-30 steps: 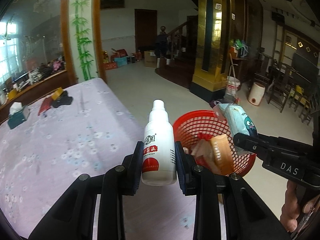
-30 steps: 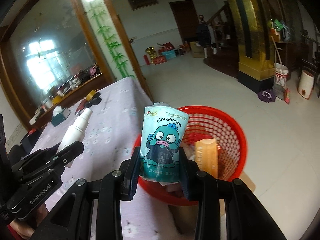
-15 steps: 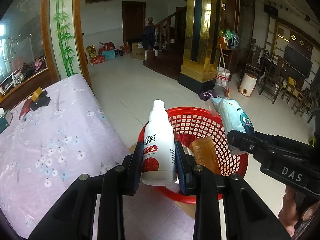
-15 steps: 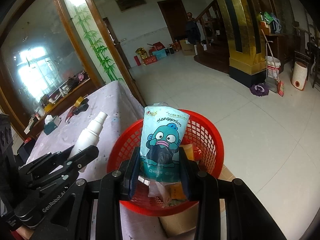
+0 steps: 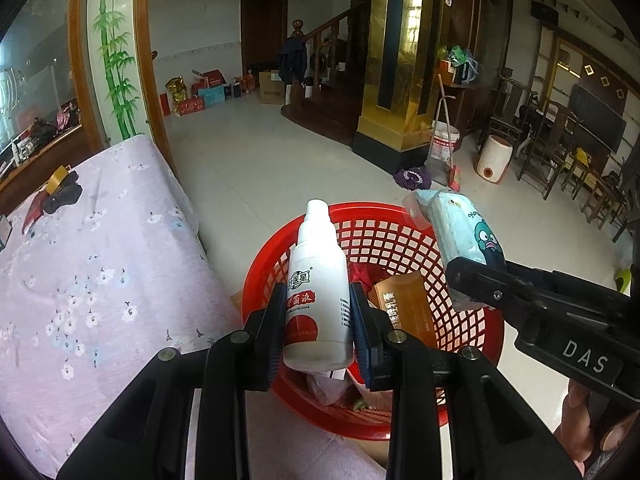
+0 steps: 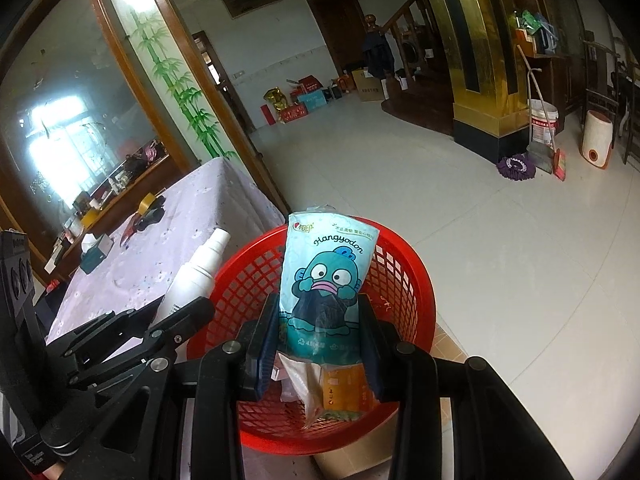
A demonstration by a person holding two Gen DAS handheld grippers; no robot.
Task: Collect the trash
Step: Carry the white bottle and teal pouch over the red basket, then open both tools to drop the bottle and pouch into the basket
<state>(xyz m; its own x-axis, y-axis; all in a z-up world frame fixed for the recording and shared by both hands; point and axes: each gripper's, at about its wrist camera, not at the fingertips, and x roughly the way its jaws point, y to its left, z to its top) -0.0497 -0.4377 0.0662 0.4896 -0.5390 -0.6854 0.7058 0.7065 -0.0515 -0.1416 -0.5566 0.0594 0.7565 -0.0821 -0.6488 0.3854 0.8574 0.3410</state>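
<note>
My left gripper (image 5: 318, 320) is shut on a white spray bottle (image 5: 318, 288) with a red label, held upright over the near rim of a red mesh basket (image 5: 400, 236). My right gripper (image 6: 318, 328) is shut on a pale blue tissue pack (image 6: 326, 280) with a cartoon face, held over the same basket (image 6: 404, 280). The basket holds an orange packet (image 5: 404, 304) and other wrappers. The tissue pack (image 5: 460, 236) and right gripper also show at the right of the left wrist view. The bottle (image 6: 192, 280) shows at the left of the right wrist view.
A table with a lilac flowered cloth (image 5: 88, 264) lies to the left, with a tape roll and dark items (image 5: 60, 192) at its far end. The basket rests on a cardboard box (image 6: 444, 344). Tiled floor (image 5: 260, 168) lies beyond, with a gold pillar (image 5: 404, 80), bucket and mop.
Both grippers have moved to the right, off the table and over the basket, each still holding its item. The basket now sits under both.
</note>
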